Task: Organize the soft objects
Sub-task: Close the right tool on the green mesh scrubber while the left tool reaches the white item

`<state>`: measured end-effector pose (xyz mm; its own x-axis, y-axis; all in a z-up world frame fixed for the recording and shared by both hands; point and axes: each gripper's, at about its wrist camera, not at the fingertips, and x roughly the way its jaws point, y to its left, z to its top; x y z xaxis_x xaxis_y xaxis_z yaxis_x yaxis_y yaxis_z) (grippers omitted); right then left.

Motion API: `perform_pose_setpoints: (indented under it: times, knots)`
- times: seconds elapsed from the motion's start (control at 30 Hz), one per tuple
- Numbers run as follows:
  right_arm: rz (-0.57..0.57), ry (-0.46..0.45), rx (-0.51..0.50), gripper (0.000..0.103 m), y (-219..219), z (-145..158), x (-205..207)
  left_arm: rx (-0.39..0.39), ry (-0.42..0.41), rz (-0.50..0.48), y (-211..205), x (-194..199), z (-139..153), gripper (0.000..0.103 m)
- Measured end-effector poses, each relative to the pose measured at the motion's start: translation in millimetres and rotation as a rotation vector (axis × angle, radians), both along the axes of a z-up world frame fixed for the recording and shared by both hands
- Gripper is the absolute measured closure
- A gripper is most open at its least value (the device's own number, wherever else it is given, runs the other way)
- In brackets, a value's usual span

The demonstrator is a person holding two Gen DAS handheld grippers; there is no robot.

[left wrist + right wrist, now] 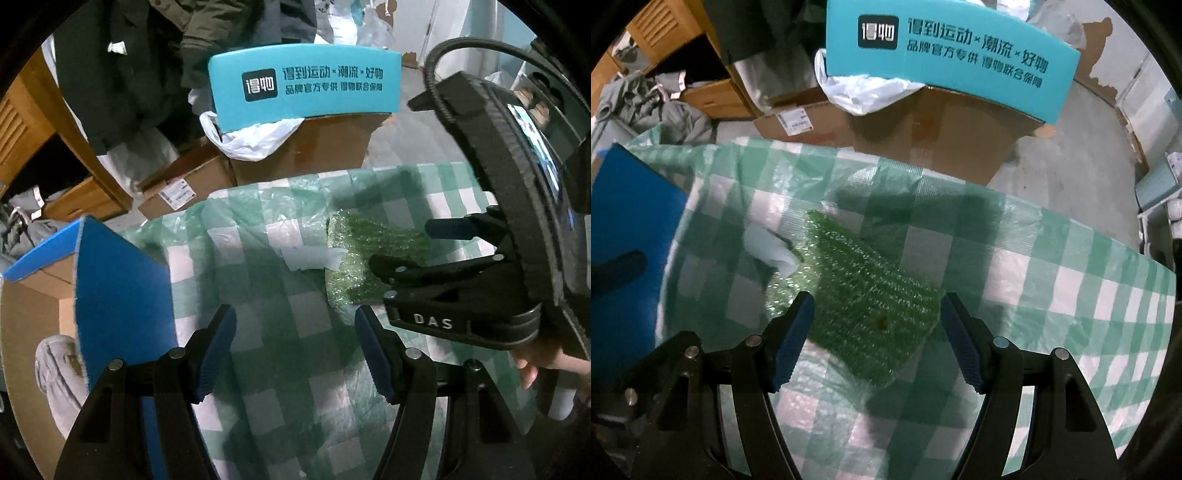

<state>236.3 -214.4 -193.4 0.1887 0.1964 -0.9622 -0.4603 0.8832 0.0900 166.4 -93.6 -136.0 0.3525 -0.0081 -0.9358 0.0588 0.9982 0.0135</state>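
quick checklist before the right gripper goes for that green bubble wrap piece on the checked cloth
1. Right gripper open: ok, its fingers stand wide with nothing pressed between them.
2. Green bubble wrap lined up with it: ok, the sheet lies ahead between the two fingers in the right wrist view.
3. Wrap lying free: cannot tell, a white tape scrap sits at its far left corner and may stick to the checked cloth.
4. Left gripper out of the way: ok, open over bare cloth beside the wrap.
5. Blue-lined box ready to receive: ok, its flap stands up and the box is open at the left.
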Motion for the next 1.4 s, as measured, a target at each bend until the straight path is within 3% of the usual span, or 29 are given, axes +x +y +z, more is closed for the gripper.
perform_pose_setpoints:
  times: [0.23,0.6,0.87,1.13,1.4]
  knots:
    - [-0.005,0.011,-0.041,0.032,-1.2,-14.8,5.7,-0.052,0.042,0.033,6.0,5.6,-15.3,0.035]
    - [-0.023,0.028,-0.089,0.03,-21.2,-17.8,3.7,-0.068,0.068,0.032,3.2,11.0,-24.6,0.035]
    - [-0.072,0.037,-0.162,0.029,-50.8,-17.4,-0.2,-0.076,0.074,0.032,-1.8,16.2,-29.5,0.029]
    - [-0.109,0.024,-0.08,0.029,-65.5,-0.1,-0.8,-0.039,0.079,-0.013,-3.0,30.7,-27.9,0.026]
    - [-0.044,0.01,-0.021,0.028,-54.4,1.3,-4.2,-0.035,0.104,-0.045,-7.6,39.9,-32.8,0.026]
